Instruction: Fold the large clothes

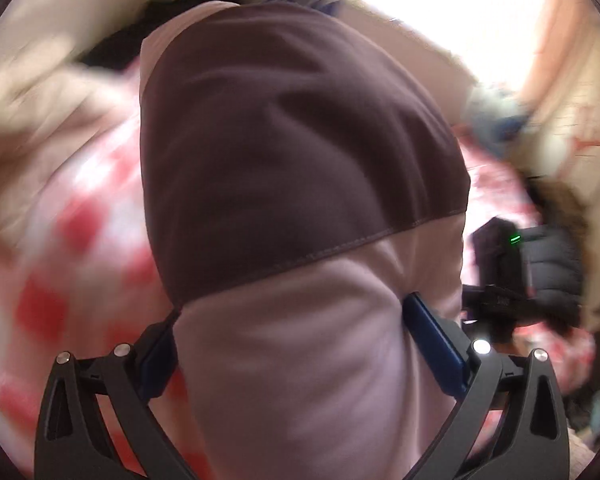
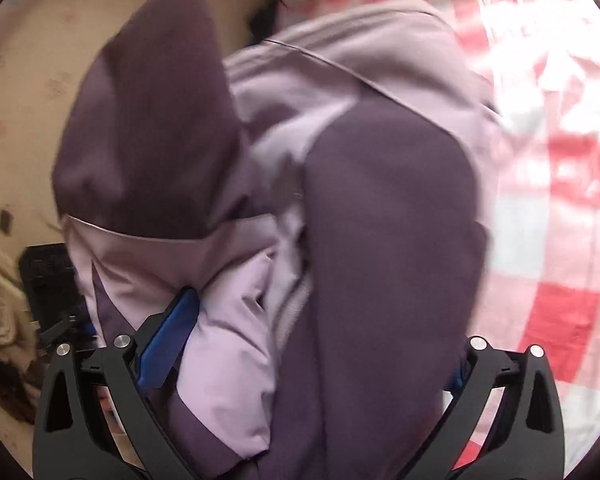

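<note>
A large jacket in light lilac and dark purple (image 1: 300, 168) fills both views. In the left wrist view my left gripper (image 1: 296, 344) is shut on a thick lilac part of the jacket, with blue pads (image 1: 436, 340) on either side of the cloth. In the right wrist view my right gripper (image 2: 312, 340) is shut on a bunched part of the same jacket (image 2: 388, 220); one blue pad (image 2: 168, 332) shows at the left and the other is mostly hidden by cloth. The jacket hangs lifted above the red-and-white checked bedsheet (image 2: 552, 200).
The checked sheet also shows in the left wrist view (image 1: 60, 264). The other gripper's black body with a green light (image 1: 516, 276) is at the right there. A cream wall (image 2: 40, 60) and dark clutter (image 2: 48, 280) lie at the left of the right wrist view.
</note>
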`<state>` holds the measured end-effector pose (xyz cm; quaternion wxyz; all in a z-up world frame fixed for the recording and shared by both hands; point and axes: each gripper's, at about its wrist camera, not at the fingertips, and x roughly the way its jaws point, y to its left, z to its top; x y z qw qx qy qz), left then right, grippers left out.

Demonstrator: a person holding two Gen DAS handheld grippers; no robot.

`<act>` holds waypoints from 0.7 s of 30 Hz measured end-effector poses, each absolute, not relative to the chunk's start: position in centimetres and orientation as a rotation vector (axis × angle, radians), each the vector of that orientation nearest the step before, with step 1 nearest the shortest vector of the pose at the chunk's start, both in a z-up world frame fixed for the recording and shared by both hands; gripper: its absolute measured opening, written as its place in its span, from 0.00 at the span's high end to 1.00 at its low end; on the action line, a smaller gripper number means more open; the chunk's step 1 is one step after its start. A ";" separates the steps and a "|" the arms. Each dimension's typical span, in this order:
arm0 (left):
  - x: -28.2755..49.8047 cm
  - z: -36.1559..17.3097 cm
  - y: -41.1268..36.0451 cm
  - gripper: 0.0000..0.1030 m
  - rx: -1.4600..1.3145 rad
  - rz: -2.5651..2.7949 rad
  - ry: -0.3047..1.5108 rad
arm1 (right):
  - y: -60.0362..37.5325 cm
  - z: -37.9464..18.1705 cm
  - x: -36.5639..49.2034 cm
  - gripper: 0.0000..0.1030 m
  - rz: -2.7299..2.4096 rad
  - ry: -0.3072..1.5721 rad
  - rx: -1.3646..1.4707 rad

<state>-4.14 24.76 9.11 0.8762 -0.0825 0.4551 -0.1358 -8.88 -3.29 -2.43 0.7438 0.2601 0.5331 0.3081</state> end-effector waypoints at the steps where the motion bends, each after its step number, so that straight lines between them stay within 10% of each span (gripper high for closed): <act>1: -3.2 6.7 25.3 0.05 -0.170 -0.236 1.011 | -3.6 -3.6 -9.0 0.06 0.641 1.188 0.574; 12: -2.8 2.9 27.9 0.04 -0.267 -0.190 0.995 | 1.4 11.8 -10.0 0.06 0.577 0.853 0.312; 21: -2.4 3.0 26.5 0.04 -0.182 -0.143 0.976 | 4.9 4.0 -5.5 0.06 0.475 0.952 0.432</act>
